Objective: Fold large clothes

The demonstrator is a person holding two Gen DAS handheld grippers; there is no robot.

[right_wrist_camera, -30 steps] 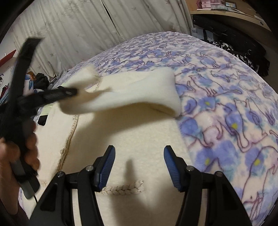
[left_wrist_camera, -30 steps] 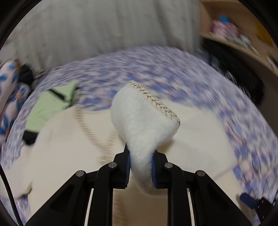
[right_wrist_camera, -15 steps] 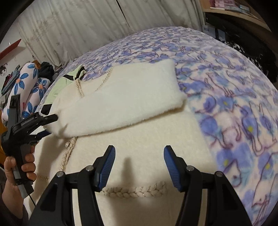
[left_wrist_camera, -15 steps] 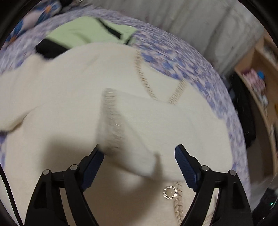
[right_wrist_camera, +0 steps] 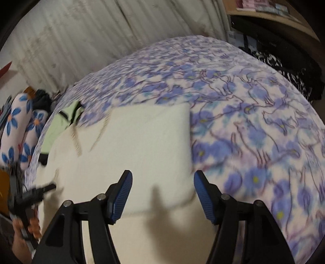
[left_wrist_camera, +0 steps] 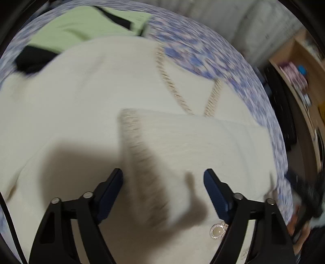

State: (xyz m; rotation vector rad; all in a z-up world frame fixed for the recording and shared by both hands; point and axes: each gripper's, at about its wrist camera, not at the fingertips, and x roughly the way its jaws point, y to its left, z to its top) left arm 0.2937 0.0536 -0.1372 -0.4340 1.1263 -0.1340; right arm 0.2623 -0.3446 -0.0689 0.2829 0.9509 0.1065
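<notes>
Cardigan (left_wrist_camera: pixel 81 105): one cream fleece piece lies flat on the bed, and we count one sleeve (left_wrist_camera: pixel 193 142) folded across its chest. From the jaws outward: our left gripper (left_wrist_camera: pixel 163 182) stands apart and empty over the sleeve's braided cuff (left_wrist_camera: pixel 142 162); its jaws closed a little just now after springing wide, and the cuff lies below and between them, with neither pad pressing on it as far as the blur allows. One pearl button (left_wrist_camera: pixel 217 230) in a metal ring sits beside the right finger. Past the sleeve, two lines of braid (left_wrist_camera: pixel 172 85) meet in a V at the neckline.

Our right gripper (right_wrist_camera: pixel 162 195) is likewise released, its jaws having just widened slightly, with nothing between them; both blue pads (right_wrist_camera: pixel 121 199) hang over the cardigan's folded right-hand edge. At the left of that view, one hand (right_wrist_camera: pixel 22 233) holds the other gripper beside the garment, blurred.

Around the cardigan spreads one blanket (right_wrist_camera: pixel 254 121) printed with purple flowers and cat outlines. One pale green garment (left_wrist_camera: pixel 81 26) with black trim lies just beyond the cardigan's far edge, touching or slightly under it; we cannot tell which. Two flowered cushions (right_wrist_camera: pixel 18 126) lean at the bed's left side. A pale curtain (right_wrist_camera: pixel 101 36) hangs behind, and one wooden shelf (right_wrist_camera: pixel 274 14) carries small items at the upper right.
</notes>
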